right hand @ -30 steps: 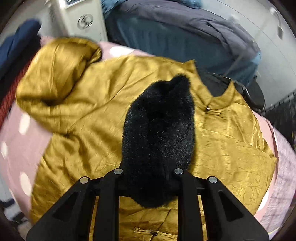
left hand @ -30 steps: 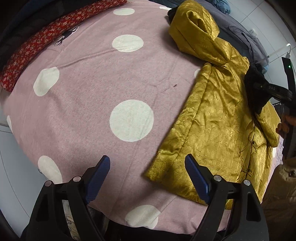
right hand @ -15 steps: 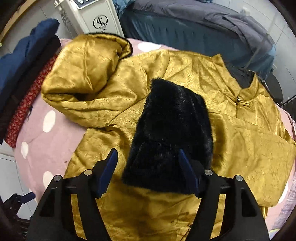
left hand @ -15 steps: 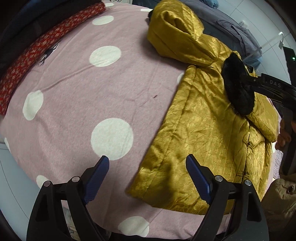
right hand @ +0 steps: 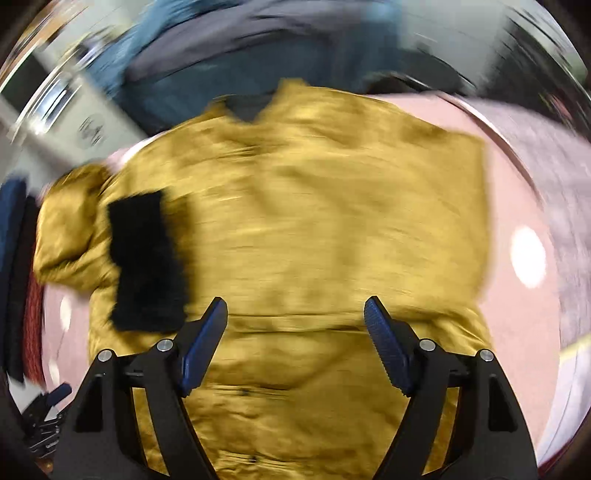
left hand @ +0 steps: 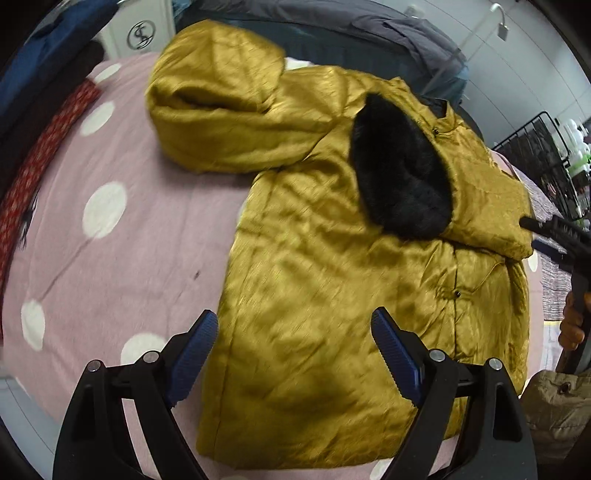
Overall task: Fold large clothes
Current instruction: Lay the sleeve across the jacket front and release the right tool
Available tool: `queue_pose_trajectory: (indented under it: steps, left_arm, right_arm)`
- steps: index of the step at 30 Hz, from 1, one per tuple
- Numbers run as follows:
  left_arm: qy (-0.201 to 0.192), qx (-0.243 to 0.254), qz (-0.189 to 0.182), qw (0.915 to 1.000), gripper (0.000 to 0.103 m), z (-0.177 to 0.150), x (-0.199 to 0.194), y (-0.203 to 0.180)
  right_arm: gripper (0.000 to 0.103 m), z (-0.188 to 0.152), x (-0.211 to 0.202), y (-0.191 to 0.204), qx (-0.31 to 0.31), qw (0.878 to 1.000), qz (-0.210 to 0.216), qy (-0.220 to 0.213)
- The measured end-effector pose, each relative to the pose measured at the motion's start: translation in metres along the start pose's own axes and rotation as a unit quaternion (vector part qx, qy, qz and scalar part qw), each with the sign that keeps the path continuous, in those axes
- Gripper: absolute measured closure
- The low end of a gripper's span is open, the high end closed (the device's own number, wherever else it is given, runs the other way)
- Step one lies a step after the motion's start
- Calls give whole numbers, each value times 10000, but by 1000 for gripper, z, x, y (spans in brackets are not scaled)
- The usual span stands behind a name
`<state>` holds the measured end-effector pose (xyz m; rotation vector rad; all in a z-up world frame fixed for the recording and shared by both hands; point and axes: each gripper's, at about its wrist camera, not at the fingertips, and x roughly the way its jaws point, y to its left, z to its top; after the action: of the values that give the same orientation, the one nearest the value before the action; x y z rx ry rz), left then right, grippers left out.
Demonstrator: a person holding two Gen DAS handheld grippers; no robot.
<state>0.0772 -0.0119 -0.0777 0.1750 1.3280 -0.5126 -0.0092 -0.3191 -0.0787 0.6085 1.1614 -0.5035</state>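
Note:
A shiny gold jacket (left hand: 332,295) lies flat on a pink spotted cover (left hand: 122,258). One sleeve with a black fur cuff (left hand: 402,173) is folded across its chest; the other sleeve (left hand: 218,118) lies bunched at the far left. My left gripper (left hand: 291,347) is open and empty above the jacket's near hem. My right gripper (right hand: 295,343) is open and empty above the jacket's (right hand: 314,229) middle, with the fur cuff (right hand: 144,258) to its left. This view is motion-blurred. The right gripper also shows at the left wrist view's right edge (left hand: 554,236).
Red patterned cloth (left hand: 40,158) and dark clothes (left hand: 44,66) lie along the left. A grey and blue garment pile (left hand: 369,40) lies beyond the jacket. A white appliance (left hand: 144,29) stands at the back. A black wire rack (left hand: 546,155) is at the right.
My right gripper opened, let go of the fur cuff on the jacket's chest, and pulled back to the right. My left gripper moved right, over the jacket's hem.

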Motion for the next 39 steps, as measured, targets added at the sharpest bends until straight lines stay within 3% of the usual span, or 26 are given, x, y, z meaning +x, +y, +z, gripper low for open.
queue_pose_trajectory:
  steps: [8,18,22,24,26,27,30,32,35,37,39]
  left_arm:
    - [-86,25,-274,9996,20,61,15,-31]
    - [46,152,-473,9988,20,116,52,-75]
    - [308,459,-251,9982,25,129,87,-100]
    - [489,472,-328,9971,55,131,105,-109]
    - [468,604,-108,9970,72,131,113,-115]
    - [386,735,46,9965,79,131,114,-119]
    - [4,773,469,9959,87,134,103,-121]
    - [-139,608,696,9956,88,139,97,-113]
    - [274,498,578,9967,88,145,112,-101]
    - [249,687,548,9958,81,142,113,-103]
    - [287,839,707,9935,59,138,116,-107]
  right_arm:
    - [27,0,-5,-82,1053,9944,-132,21]
    - [27,-16,4,-113,1320,9910,-116,192]
    - [27,-16,4,-123,1394,9899,-137,206]
    - [27,-16,4,-126,1393,9899,-130,218]
    - [27,-15,2,-126,1324,9910,-111,186]
    - [27,-14,1,-125,1278,9916,-111,158]
    - [27,-11,-1,-118,1026,9946,-143,95]
    - [27,-7,-1,-109,809,9965,-177,61]
    - [27,0,1,-91,498,9985,-217,7]
    - [27,6,1,-74,246,9992,-284,-105]
    - [27,12,-5,-51,-164,9982,-432,-388]
